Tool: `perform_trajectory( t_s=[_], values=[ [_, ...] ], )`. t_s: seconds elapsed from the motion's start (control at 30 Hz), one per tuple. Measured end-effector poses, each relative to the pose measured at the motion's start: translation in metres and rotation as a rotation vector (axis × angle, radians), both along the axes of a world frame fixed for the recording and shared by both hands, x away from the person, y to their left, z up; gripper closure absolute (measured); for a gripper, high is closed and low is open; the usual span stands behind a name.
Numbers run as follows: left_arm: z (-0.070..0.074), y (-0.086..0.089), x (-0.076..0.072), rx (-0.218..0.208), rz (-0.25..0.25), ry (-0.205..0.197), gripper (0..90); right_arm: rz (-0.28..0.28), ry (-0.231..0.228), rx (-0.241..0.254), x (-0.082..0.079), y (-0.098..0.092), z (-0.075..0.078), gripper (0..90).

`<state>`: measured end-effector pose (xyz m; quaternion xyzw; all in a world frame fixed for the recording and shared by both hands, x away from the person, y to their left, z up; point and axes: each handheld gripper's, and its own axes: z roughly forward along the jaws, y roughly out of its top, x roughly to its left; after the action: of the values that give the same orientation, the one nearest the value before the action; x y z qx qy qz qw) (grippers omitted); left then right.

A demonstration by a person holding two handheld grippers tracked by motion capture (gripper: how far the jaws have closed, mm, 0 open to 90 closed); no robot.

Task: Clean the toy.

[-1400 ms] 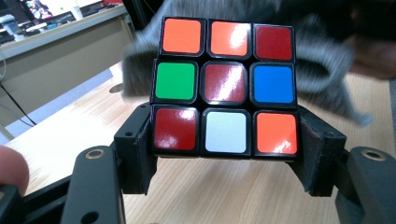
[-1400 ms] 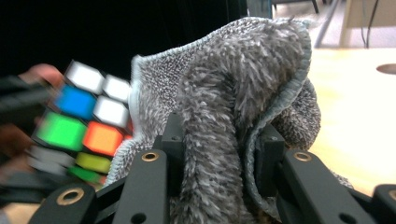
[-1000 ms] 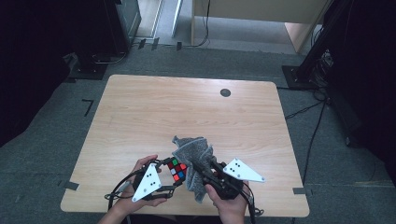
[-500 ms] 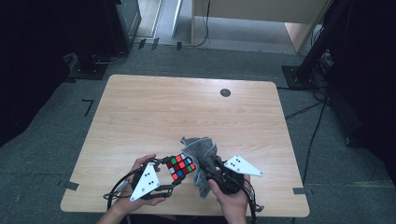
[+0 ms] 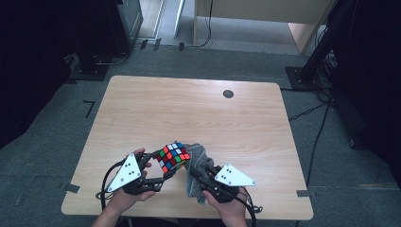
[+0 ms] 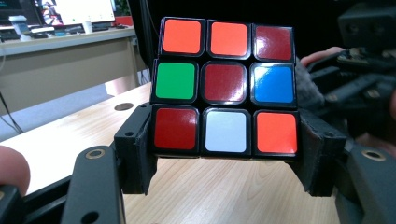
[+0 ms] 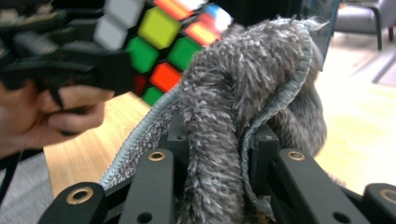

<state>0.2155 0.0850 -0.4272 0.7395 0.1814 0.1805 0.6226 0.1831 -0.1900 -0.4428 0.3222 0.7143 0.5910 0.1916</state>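
Left gripper [image 5: 166, 174]: clamped on the puzzle cube [image 5: 172, 156], jaws pressing its bottom row from both sides, cube lifted above the worktop's [image 5: 198, 113] near edge.
Right gripper [image 5: 196, 176]: jaws have just been closing on a bunched grey cloth [image 5: 198, 163], which sits pinched between them.
Step in hand: apparently wiping the cube; cloth and cube touch or nearly so.
Next move: likely rubbing the cloth across a face while the cube is held steady.
Surface: pale wood worktop with a dark round grommet [image 5: 228, 93].
Room: grey carpet, dark stands, cables.
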Motion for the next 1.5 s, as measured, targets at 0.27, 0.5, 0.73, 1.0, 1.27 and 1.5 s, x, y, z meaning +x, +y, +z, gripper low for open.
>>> perform_trajectory(
  t_s=[0.27,0.5,0.73,1.0,1.27,1.5],
  values=[
    [0.0,-0.001,0.001,-0.026,-0.027,0.026,34.0,0.035,-0.048,-0.083,-0.005,0.015,-0.006,69.7],
    [0.001,-0.001,0.0,-0.026,-0.026,0.023,34.0,0.086,-0.01,-0.126,-0.004,0.024,-0.015,69.1],
    [0.0,0.0,0.001,-0.02,-0.02,0.02,34.0,-0.007,-0.043,-0.139,-0.001,0.014,-0.01,69.2],
    [-0.001,-0.003,0.0,-0.015,-0.028,0.025,34.0,-0.056,-0.109,-0.108,-0.002,0.004,-0.003,69.5],
    [-0.001,-0.001,0.001,-0.015,-0.025,0.027,34.0,0.02,-0.115,-0.204,-0.008,0.027,-0.014,69.2],
    [0.001,0.003,0.003,-0.023,-0.003,0.028,34.0,0.043,-0.087,-0.266,-0.005,0.029,-0.017,68.1]
  ],
)
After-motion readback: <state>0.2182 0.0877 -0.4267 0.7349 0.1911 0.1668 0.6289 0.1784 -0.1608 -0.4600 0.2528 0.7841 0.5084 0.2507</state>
